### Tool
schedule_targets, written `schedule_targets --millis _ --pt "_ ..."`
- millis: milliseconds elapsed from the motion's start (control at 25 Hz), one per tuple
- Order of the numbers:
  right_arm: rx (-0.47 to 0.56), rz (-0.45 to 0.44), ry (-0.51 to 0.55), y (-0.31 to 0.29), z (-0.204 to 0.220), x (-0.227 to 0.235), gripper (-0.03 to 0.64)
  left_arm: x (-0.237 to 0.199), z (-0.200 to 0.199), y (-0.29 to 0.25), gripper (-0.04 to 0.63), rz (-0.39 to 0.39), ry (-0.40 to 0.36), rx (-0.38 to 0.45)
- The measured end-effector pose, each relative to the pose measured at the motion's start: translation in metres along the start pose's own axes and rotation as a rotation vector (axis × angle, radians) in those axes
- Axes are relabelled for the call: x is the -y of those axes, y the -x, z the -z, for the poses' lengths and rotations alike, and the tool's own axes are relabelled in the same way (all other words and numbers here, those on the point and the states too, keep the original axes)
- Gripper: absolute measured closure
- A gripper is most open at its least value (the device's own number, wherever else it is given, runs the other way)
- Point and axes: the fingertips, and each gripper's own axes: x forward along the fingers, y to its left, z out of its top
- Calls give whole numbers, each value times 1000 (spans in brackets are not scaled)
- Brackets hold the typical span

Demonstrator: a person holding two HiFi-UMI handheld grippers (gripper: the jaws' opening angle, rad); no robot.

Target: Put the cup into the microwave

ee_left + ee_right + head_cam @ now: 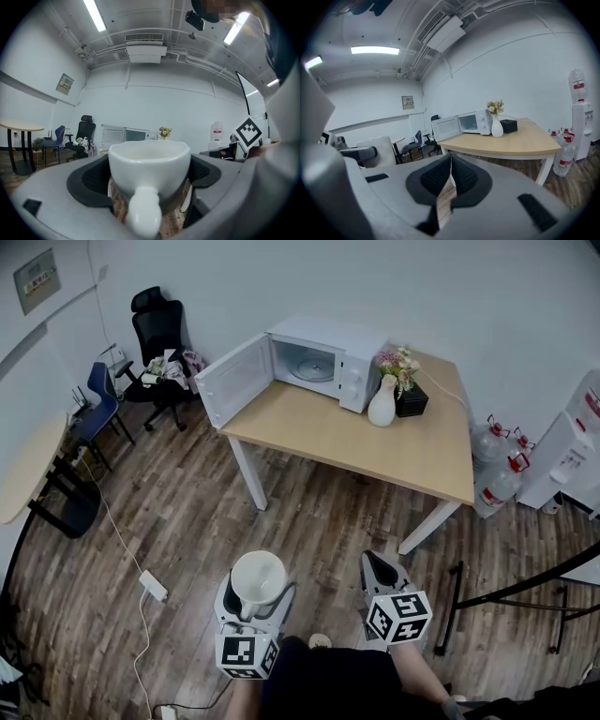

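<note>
Grips cup (259, 577) in left hand-held gripper (257, 604); holds right hand-held gripper (380, 565) pressed together, empty; faces open microwave (330, 354) straight ahead, well apart, on desk (375, 442).

Bright, even light from ceiling tubes (95, 15); soft shadows, fisheye warp w/ dark corners.

One white cup (258, 579), one microwave (323, 357) and two grippers, the left gripper (255, 596) and the right gripper (376, 562), show. There are two tables, a rectangular wooden table (375, 442) and a round table (26, 470), and two chairs, a black office chair (157, 334) and a blue chair (98, 401). Also one white vase (382, 405), one black box (412, 399), two floor-standing water bottles (504, 482) and one power strip (153, 586).
</note>
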Motion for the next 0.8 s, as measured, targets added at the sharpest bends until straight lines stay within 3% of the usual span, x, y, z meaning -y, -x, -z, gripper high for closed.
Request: schedule_targets --millis 800 --pt "-45 -45 -18 -21 11 -2 623 -3 -2 -9 120 -25 -4 -6"
